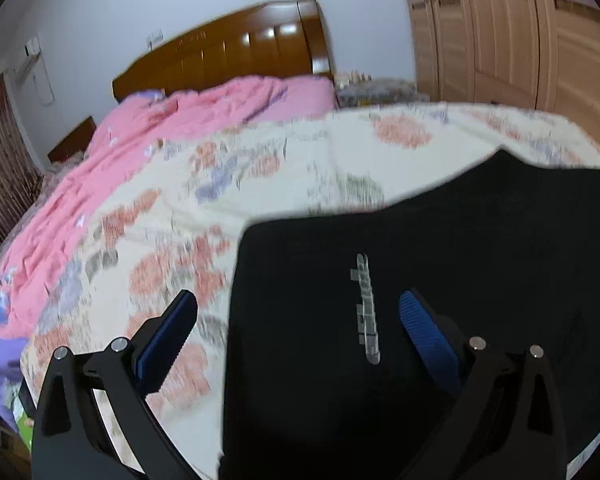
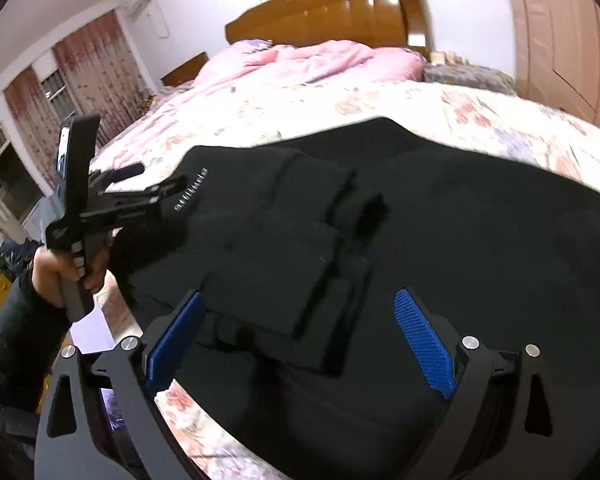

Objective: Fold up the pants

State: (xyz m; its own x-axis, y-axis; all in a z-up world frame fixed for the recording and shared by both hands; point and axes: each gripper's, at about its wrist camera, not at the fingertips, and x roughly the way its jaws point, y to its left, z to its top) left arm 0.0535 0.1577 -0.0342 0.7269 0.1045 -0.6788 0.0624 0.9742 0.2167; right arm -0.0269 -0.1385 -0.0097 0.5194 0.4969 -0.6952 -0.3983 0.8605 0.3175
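Observation:
Black pants (image 2: 440,240) lie spread on the floral bedspread (image 2: 480,112), with a cargo pocket (image 2: 300,272) and a small white logo (image 2: 191,190). In the left wrist view the pants (image 1: 460,260) fill the lower right, logo (image 1: 367,308) between the fingers. My left gripper (image 1: 298,312) is open, hovering over the pants' left edge; it also shows in the right wrist view (image 2: 140,184), held by a hand. My right gripper (image 2: 300,308) is open above the pocket area, holding nothing.
A pink quilt (image 1: 160,144) lies bunched along the bed's left and far side. A wooden headboard (image 2: 332,8) stands at the back. A wooden wardrobe (image 1: 520,32) is on the right. Curtains and a window (image 2: 80,72) are at the left.

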